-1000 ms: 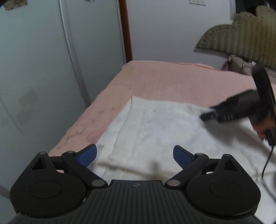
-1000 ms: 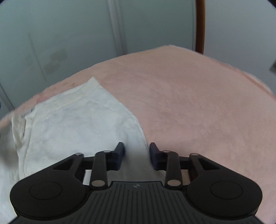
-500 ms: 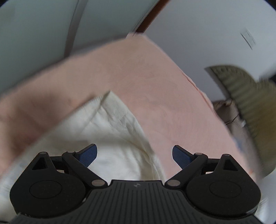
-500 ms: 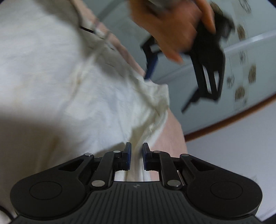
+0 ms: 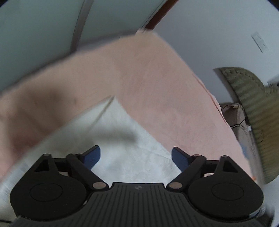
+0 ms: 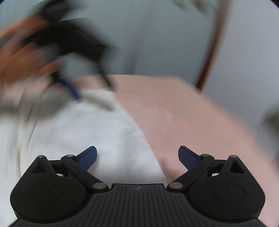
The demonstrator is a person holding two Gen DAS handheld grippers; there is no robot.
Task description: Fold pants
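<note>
**Both my grippers spread wide above the white pants**

The pants [image 5: 125, 139] lie flat on the pink bedspread [image 5: 157, 90], white cloth with one corner pointing toward the far side of the bed. Through my left wrist camera a seam runs along the cloth's left edge up to that corner, and a soft grey shadow falls across the fabric just beyond my fingers.

My left gripper [image 5: 135, 156] is released: the blue pads stand well apart with nothing between them, poised over the near part of the pants; I cannot tell whether they touch the cloth. My right gripper [image 6: 137, 157] is spread just as wide and holds nothing; its left pad sits over the white fabric, its right pad over the bare pink spread, so the pants' right edge runs between them.

The right wrist view is heavily blurred. At its far left I make out my left hand [image 6: 19, 57] around the black body of the other gripper.

Beyond the bed are pale grey-green panels [image 5: 43, 31], a brown door frame [image 5: 162, 14], and at the right a ribbed olive headboard [image 5: 252, 104].
</note>
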